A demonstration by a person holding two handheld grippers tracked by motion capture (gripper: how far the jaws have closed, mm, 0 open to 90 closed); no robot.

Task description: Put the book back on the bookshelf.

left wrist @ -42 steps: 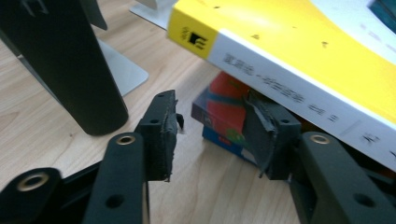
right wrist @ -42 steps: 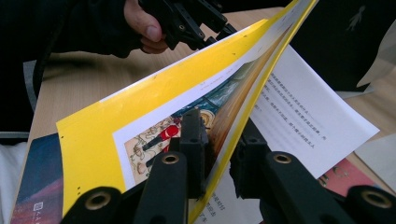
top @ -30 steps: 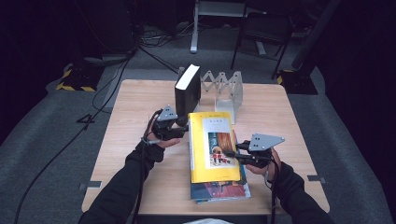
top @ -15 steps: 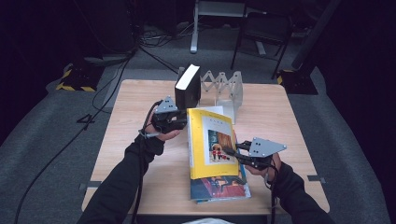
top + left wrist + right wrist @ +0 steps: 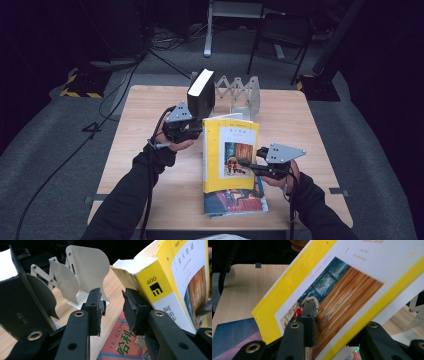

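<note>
**Yellow paperback raised on edge at table's centre**

A person seated at the near edge of a wooden table (image 5: pixel 150 107) worked two hand-held grippers around a yellow paperback (image 5: pixel 231 150), which stood tilted up near the table's centre, its far end lifted toward the far edge. The right gripper (image 5: pixel 245 163) had its jaws closed across the book's front cover: in the right gripper view one jaw lay on the picture side of the cover (image 5: pixel 352 290) while the other passed behind it. The left gripper (image 5: pixel 113 307) was just beside the book's spine, jaws parted with a narrow gap between them and nothing in it; the spine, marked "400", rose to that gap's right in the left gripper view. Under the raised volume a second book with a dark red and blue cover (image 5: pixel 235 200) lay flat near the near edge. Toward the far edge, a thick black book (image 5: pixel 201 92) stood upright at the left end of a white folding book rack (image 5: pixel 240 92), whose curved dividers (image 5: pixel 85 267) showed beyond the left gripper's jaws.
</note>
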